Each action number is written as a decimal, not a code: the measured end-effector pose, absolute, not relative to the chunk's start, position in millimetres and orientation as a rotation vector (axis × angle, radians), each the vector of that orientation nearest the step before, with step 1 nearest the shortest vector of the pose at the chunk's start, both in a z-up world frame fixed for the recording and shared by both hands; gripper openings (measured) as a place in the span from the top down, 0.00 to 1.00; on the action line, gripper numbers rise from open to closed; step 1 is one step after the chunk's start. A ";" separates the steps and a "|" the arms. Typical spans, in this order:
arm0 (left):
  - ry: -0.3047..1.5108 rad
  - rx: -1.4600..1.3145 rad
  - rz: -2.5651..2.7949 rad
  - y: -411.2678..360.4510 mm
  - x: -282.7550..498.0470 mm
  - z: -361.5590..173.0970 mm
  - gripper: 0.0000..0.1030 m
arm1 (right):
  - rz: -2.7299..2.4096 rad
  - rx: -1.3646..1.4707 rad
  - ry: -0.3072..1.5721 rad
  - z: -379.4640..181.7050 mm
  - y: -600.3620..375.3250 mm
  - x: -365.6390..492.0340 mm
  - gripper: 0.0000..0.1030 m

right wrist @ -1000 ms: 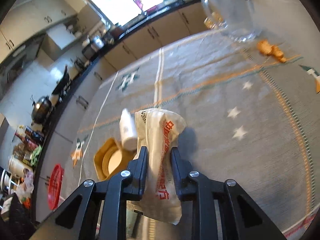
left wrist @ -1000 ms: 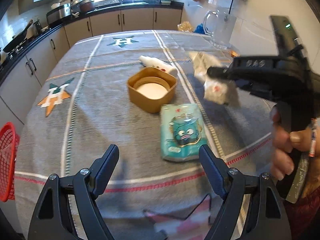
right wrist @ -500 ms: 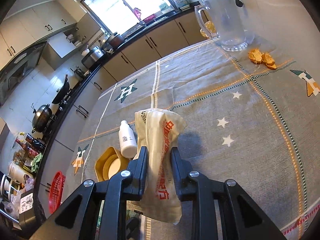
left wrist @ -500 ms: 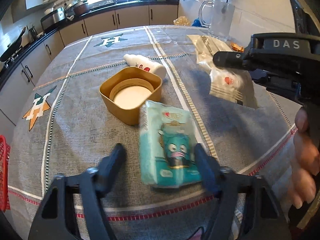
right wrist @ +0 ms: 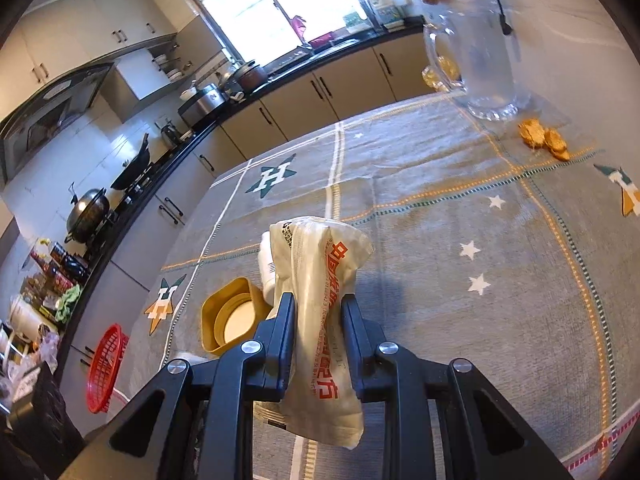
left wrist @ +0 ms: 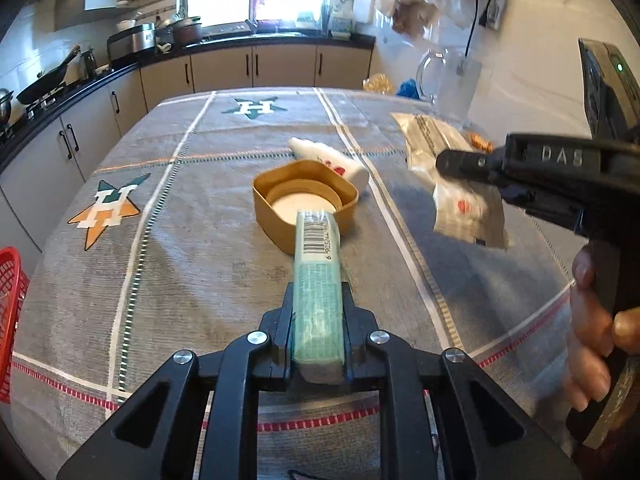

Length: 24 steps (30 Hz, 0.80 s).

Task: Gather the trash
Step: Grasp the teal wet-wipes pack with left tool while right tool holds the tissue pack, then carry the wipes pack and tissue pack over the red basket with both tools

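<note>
My left gripper point(left wrist: 317, 300) is shut on a teal tissue pack point(left wrist: 317, 280), held edge-up above the grey tablecloth. My right gripper point(right wrist: 318, 304) is shut on a crumpled white plastic wrapper with red print point(right wrist: 320, 308); it also shows in the left wrist view point(left wrist: 464, 204), held in the air at the right. A tan square container point(left wrist: 304, 206) and a white bottle lying on its side point(left wrist: 332, 160) rest on the table ahead. A red basket point(right wrist: 105, 364) sits off the table's left edge.
A glass pitcher point(right wrist: 480, 60) stands at the far right corner, with orange crumbs point(right wrist: 544, 142) beside it. Kitchen counters with pots run along the far and left sides. The table point(left wrist: 192, 240) is covered by a grey star-patterned cloth.
My left gripper moved forward over the teal tissue pack, shut on it and lifted it onto its edge. My right gripper keeps holding the wrapper and has risen slightly.
</note>
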<state>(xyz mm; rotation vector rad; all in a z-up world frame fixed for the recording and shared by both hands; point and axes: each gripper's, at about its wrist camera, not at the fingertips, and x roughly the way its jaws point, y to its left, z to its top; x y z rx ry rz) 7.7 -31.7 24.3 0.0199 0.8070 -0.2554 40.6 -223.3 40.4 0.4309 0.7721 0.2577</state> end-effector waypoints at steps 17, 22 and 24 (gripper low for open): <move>0.717 -0.005 -0.223 -22.8 0.3 36.7 0.86 | 0.298 0.350 0.713 48.5 -201.2 32.2 0.76; 0.676 -0.017 -0.168 -14.5 -0.8 42.6 0.86 | 0.311 0.330 0.694 51.7 -195.7 28.6 0.76; 0.683 -0.023 -0.160 -12.4 1.1 41.9 0.86 | 0.316 0.315 0.686 52.9 -193.1 26.6 0.76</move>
